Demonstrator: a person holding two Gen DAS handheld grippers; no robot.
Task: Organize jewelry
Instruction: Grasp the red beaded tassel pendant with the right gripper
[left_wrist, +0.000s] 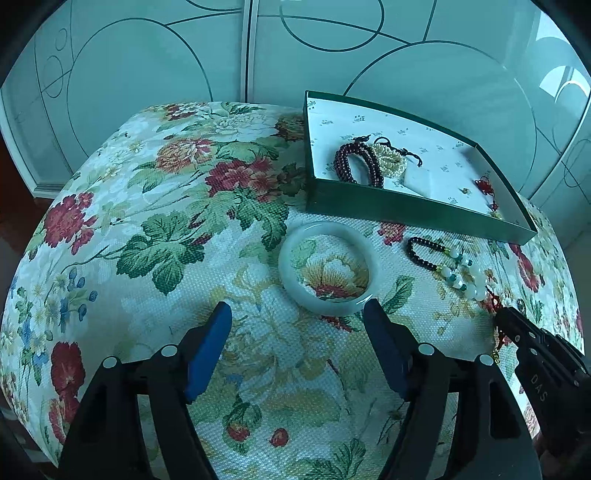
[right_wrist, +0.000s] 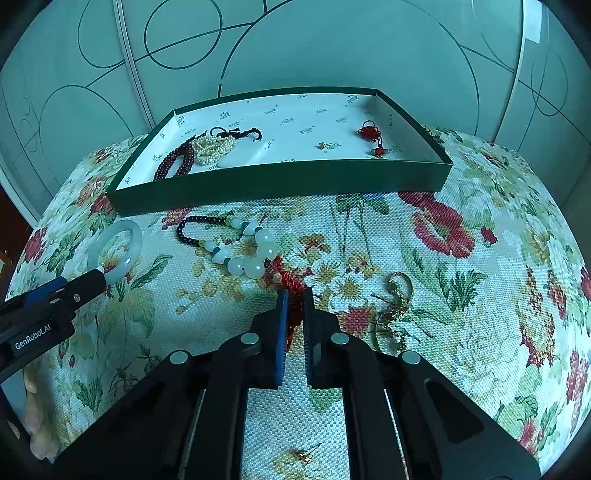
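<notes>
Pinching red tassel (right_wrist: 294, 314) (right jaws), bangle (left_wrist: 328, 268) untouched

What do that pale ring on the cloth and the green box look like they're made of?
The pale ring looks like polished jade or similar stone, possibly glass: milky, slightly translucent, smooth, with a glossy highlight. The green box looks like matte cardboard: thin, straight folded walls and a white printed paper lining. The cloth under both is a coarse woven fabric with a floral print.

Jade bangle (left_wrist: 328, 272) flat, beaded bracelet (left_wrist: 448, 265) beside
</notes>
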